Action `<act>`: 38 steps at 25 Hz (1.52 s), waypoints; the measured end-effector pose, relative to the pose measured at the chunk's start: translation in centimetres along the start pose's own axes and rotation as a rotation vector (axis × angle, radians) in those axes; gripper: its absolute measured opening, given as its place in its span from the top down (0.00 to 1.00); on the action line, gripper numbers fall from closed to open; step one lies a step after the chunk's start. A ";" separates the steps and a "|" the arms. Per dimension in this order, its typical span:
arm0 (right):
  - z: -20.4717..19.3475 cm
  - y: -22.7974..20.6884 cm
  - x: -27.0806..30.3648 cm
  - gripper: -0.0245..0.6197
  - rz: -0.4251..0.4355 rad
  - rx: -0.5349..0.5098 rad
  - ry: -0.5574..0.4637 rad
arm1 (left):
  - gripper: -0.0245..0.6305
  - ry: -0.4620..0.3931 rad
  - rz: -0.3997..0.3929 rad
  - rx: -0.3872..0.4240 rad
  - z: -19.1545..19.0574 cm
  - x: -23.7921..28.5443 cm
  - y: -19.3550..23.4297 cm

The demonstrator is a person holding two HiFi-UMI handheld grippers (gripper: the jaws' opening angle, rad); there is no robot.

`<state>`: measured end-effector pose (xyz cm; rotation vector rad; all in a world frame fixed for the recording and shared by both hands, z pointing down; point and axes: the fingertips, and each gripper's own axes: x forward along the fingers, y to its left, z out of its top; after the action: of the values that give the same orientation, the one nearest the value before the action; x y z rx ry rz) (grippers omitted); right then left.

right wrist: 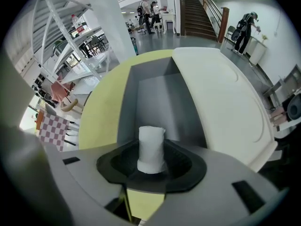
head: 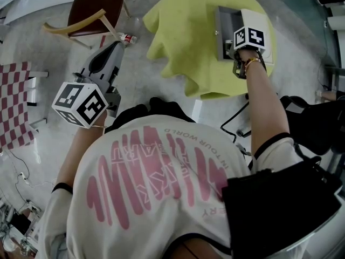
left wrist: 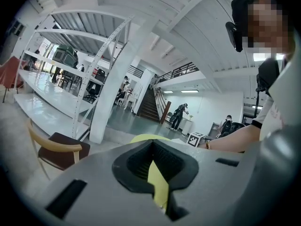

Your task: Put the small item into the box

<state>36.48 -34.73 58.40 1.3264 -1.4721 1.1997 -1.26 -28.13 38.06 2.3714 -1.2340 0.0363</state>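
White and soft-looking, rolled into a short cylinder: grips the small item upright between the pads of the right gripper, pinched low on its sides. Points steeply down, with the grey box lying open straight beyond the fingertips, bare inside, and what looks like its white lid folded out just to the right of the fingers. Not yet in the box, judging by the grey floor showing well past the far end of the roll.

To finish well: lower straight along the line of the fingers until close to the box floor, stay clear of the near wall and of the lid's edge, then ease the pads apart and lift out without brushing the roll. Probably light and squashy, so no harder squeeze needed. Likely to topple once freed, so let go low.

Holds the left gripper aside, well apart from the box, fingers closed tip to tip on nothing.

Under the box, spreading out to the left of the right fingers: yellow-green cloth, smooth there. Beyond the left fingertips: a wooden chair with a dark seat, white shelving, a staircase, people far off. Pale hard floor all round.
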 end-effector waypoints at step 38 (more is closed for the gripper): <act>0.1 0.3 0.0 0.64 0.010 0.006 -0.009 | 0.95 -0.015 0.033 -0.039 -0.4 -2.0 1.1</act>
<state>36.17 -34.78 58.35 1.3321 -1.4840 1.2066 -3.25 -27.03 38.37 2.3225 -1.2697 0.0049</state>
